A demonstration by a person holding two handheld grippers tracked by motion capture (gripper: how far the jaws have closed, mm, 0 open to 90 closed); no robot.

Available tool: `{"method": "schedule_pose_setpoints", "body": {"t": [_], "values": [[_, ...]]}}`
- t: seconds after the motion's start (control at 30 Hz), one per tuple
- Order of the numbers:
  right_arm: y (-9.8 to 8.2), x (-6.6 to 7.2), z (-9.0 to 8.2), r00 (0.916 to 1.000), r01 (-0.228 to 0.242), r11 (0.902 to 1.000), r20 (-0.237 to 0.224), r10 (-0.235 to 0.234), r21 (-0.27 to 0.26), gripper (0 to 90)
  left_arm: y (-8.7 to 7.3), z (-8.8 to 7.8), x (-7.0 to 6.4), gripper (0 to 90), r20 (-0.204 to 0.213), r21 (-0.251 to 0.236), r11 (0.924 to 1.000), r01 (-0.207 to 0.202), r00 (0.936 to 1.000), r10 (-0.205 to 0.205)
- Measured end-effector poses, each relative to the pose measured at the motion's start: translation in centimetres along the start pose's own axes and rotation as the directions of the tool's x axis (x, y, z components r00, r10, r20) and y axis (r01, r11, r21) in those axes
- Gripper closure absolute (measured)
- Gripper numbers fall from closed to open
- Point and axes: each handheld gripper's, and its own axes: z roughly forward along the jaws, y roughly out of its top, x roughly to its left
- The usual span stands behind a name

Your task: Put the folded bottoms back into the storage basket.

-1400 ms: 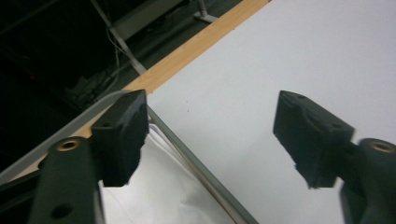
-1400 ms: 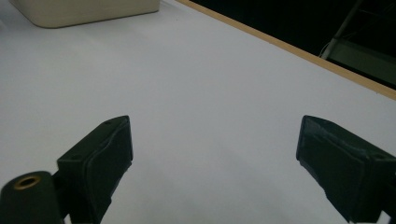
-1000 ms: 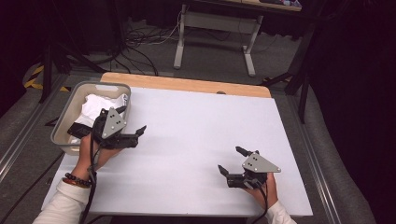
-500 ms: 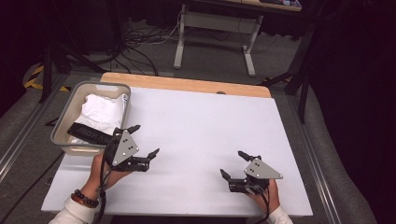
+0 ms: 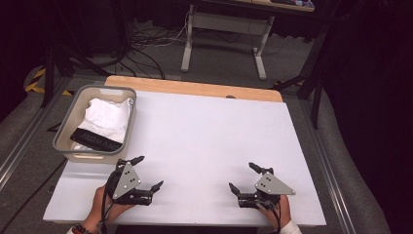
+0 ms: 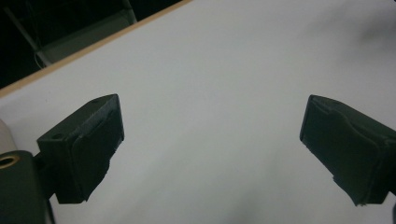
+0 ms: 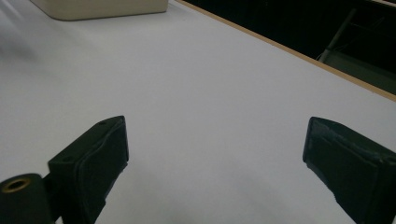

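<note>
Hovering low over bare white table (image 5: 209, 131), both grippers empty. Left gripper (image 5: 148, 173) at 7 o'clock, jaws spread wide after just opening, nothing between them. Right gripper (image 5: 246, 179) at 5 o'clock, jaws likewise spread. White folded cloth (image 5: 104, 117) with black band sits in grey bin (image 5: 63, 139) at 10 o'clock — just beyond left gripper. Risk, by my judgement: reach back toward bin could clip near rim, shove bin off table edge — or snag trailing cable.

A bin (image 5: 73, 155) holding what looks like folded cloth (image 5: 108, 117) sits on the table's (image 5: 214, 131) far-left part.
</note>
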Motion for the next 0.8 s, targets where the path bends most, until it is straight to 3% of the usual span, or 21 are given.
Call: {"method": "schedule_pose_setpoints", "body": {"t": [0.1, 0.23, 0.33, 0.43, 0.57, 0.7, 0.8], "values": [[-0.2, 0.0, -0.2, 0.9999, 0.001, 0.9998, 0.011, -0.001, -0.018, 7.3, -0.2, 0.2, -0.1, 6.7, -0.004, 0.012, 0.9999, -0.006, 1.0, 0.006], [-0.2, -0.4, -0.3, 0.9993, -0.036, 0.999, 0.011, 0.036, -0.026, 7.1, -0.1, 0.5, 0.2, 6.3, 0.013, 0.01, 0.9992, 0.04, 0.9991, -0.04], [-0.4, -0.8, -0.4, 0.998, -0.06, 0.9979, 0.019, 0.061, -0.025, 6.7, -0.2, 0.8, 0.1, 6.5, 0.02, 0.018, 0.9996, 0.02, 0.9996, -0.02], [-0.5, -0.9, -0.5, 0.9978, -0.058, 0.998, 0.031, 0.059, -0.027, 6.7, -0.2, 0.9, -0.1, 6.3, 0.016, 0.027, 0.9996, 0.0, 0.9999, 0.0], [-0.5, -0.8, -0.3, 0.998, -0.057, 0.9982, 0.025, 0.058, -0.018, 6.6, -0.3, 0.9, -0.1, 6.3, 0.02, 0.03, 0.9995, 0.005, 0.9998, -0.006], [-0.5, -0.7, -0.1, 0.9998, -0.021, 0.9998, 0.001, 0.021, 0.005, 7.6, -0.4, 1.0, 0.0, 6.5, 0.025, 0.037, 0.9992, 0.016, 0.9995, -0.017], [-0.4, -0.7, -0.1, 0.9998, -0.021, 0.9997, -0.005, 0.021, -0.009, 7.7, -0.4, 1.1, 0.1, 6.3, 0.02, 0.035, 0.9991, 0.025, 0.9995, -0.025]]}}
